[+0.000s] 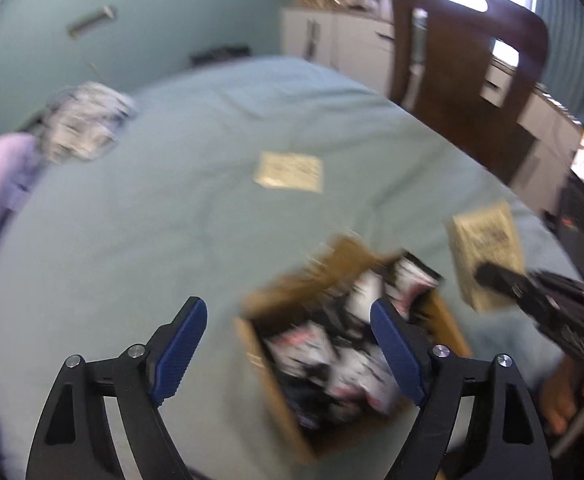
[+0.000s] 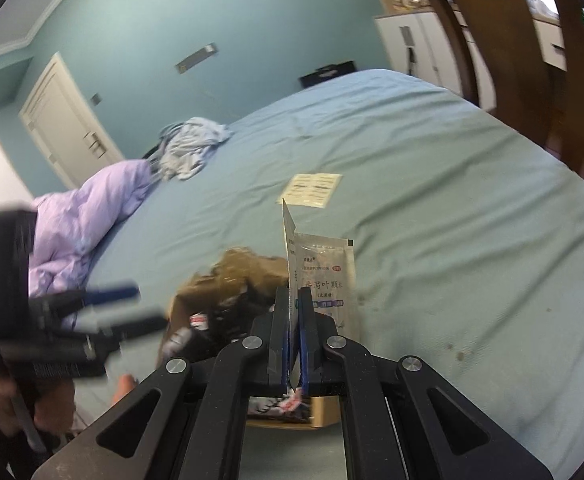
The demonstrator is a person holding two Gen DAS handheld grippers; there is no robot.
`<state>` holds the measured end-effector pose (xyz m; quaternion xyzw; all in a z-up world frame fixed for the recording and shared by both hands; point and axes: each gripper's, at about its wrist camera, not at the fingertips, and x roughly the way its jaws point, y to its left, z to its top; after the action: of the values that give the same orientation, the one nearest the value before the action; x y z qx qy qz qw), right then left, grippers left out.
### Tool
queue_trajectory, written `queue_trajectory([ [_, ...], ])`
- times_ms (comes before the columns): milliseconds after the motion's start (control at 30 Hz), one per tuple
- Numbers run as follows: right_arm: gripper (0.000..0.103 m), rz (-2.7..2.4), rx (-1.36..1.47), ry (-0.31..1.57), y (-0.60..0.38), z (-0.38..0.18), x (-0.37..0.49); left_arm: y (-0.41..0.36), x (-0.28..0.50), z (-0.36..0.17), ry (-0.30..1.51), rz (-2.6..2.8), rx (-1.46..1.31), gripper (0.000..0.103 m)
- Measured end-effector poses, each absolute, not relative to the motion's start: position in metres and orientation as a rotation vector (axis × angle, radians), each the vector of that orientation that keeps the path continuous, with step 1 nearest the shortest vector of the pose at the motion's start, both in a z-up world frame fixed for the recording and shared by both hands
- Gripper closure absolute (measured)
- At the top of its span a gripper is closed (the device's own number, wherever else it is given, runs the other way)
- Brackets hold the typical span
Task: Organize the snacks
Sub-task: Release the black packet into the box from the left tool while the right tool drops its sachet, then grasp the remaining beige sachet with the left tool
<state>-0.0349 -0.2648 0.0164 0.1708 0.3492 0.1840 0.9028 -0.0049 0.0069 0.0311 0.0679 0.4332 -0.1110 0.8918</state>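
Note:
An open cardboard box (image 1: 264,372) holding several black, white and pink snack packets (image 1: 356,368) sits on the blue bed. My left gripper (image 1: 288,344) is open and empty, its blue pads (image 1: 180,352) spread over the box's left side. My right gripper (image 2: 294,296) is shut on a silver sachet (image 2: 326,268) with printed text, held upright above the box (image 2: 228,280). In the left wrist view the sachet (image 1: 486,248) shows right of the box, with the right gripper (image 1: 540,296) on it. Another flat pale sachet (image 1: 288,171) lies on the bed further back; it also shows in the right wrist view (image 2: 312,188).
A lilac duvet (image 2: 80,216) and crumpled light-blue clothes (image 2: 188,144) lie at the bed's left side. A dark wooden chair (image 1: 464,68) stands at the bed's far right edge. White cabinets (image 1: 332,40) and a teal wall are behind.

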Motion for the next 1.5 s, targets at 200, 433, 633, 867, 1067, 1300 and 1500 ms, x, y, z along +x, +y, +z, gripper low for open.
queue_trajectory([
  [200,0.101,0.424,0.196,0.692,-0.235,0.023,-0.044,0.024,0.008,0.028,0.908,-0.118,0.136,0.018],
  [433,0.101,0.424,0.035,0.800,-0.183,0.003,-0.038,0.034,0.010,0.022,0.938,-0.097,0.112,0.018],
  [633,0.075,0.428,0.031,0.991,-0.157,-0.018,-0.014,0.035,0.003,0.023,0.934,-0.085,0.124,0.018],
  [867,0.036,0.493,0.177,0.835,-0.191,0.041,-0.026,0.042,0.007,0.022,0.948,-0.077,0.086,0.018],
  [1067,0.033,0.375,0.170,0.771,-0.245,0.062,-0.027,0.041,0.008,0.020,0.953,-0.077,0.092,0.018],
  [1300,0.033,0.140,0.194,0.855,-0.273,0.016,-0.018,0.031,0.009,0.019,0.955,-0.099,0.121,0.018],
  [1500,0.033,0.146,0.166,0.826,-0.255,0.012,-0.015,0.014,0.002,0.019,0.941,-0.135,0.200,0.018],
])
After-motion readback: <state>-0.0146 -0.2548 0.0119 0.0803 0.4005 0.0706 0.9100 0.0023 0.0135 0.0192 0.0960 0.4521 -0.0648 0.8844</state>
